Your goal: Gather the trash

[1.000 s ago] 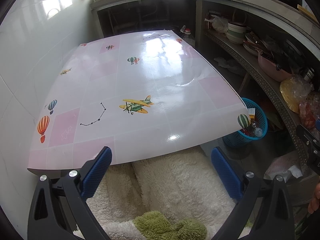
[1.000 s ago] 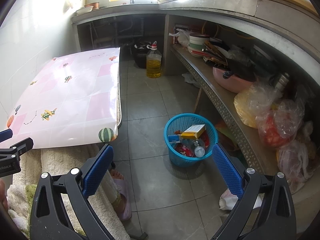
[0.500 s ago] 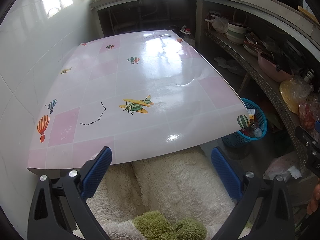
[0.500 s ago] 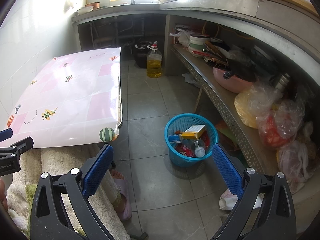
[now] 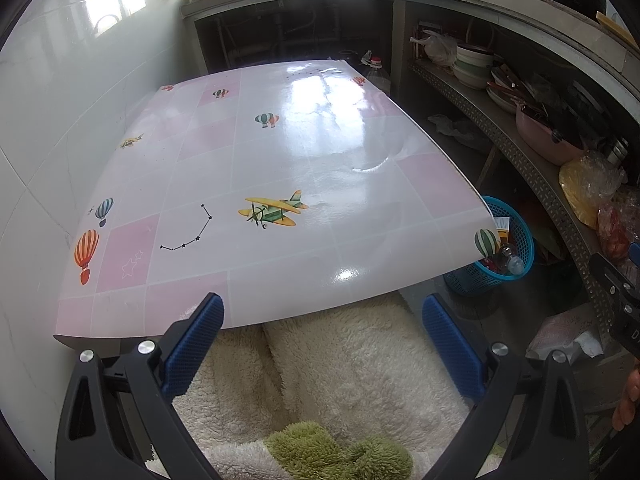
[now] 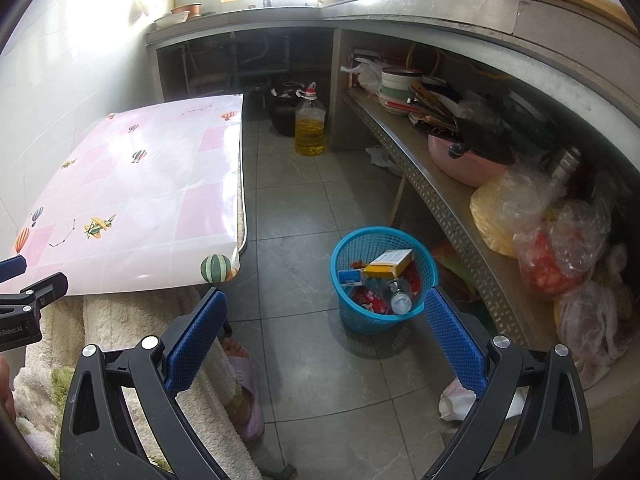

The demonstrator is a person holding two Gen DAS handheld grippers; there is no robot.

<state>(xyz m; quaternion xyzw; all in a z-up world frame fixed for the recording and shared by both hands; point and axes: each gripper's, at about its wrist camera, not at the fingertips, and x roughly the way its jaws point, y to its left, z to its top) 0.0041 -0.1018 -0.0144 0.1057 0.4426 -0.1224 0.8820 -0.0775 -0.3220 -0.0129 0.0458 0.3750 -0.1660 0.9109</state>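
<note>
A blue mesh trash basket (image 6: 382,280) stands on the grey tiled floor. It holds a yellow carton (image 6: 390,262), a clear bottle (image 6: 398,298) and red wrappers. In the left wrist view the basket (image 5: 514,248) peeks out past the table's right corner. My right gripper (image 6: 324,340) hovers open in front of the basket, nothing between its blue pads. My left gripper (image 5: 322,340) is open too, over the near edge of the pink tablecloth table (image 5: 280,184). A crumpled white paper (image 6: 454,398) lies on the floor beside the right finger.
A person's fluffy cream robe (image 5: 352,368) and a slippered foot (image 6: 240,364) fill the space under the table edge. A shelf (image 6: 440,204) with pots and plastic bags runs along the right. An oil bottle (image 6: 309,128) stands on the floor further back.
</note>
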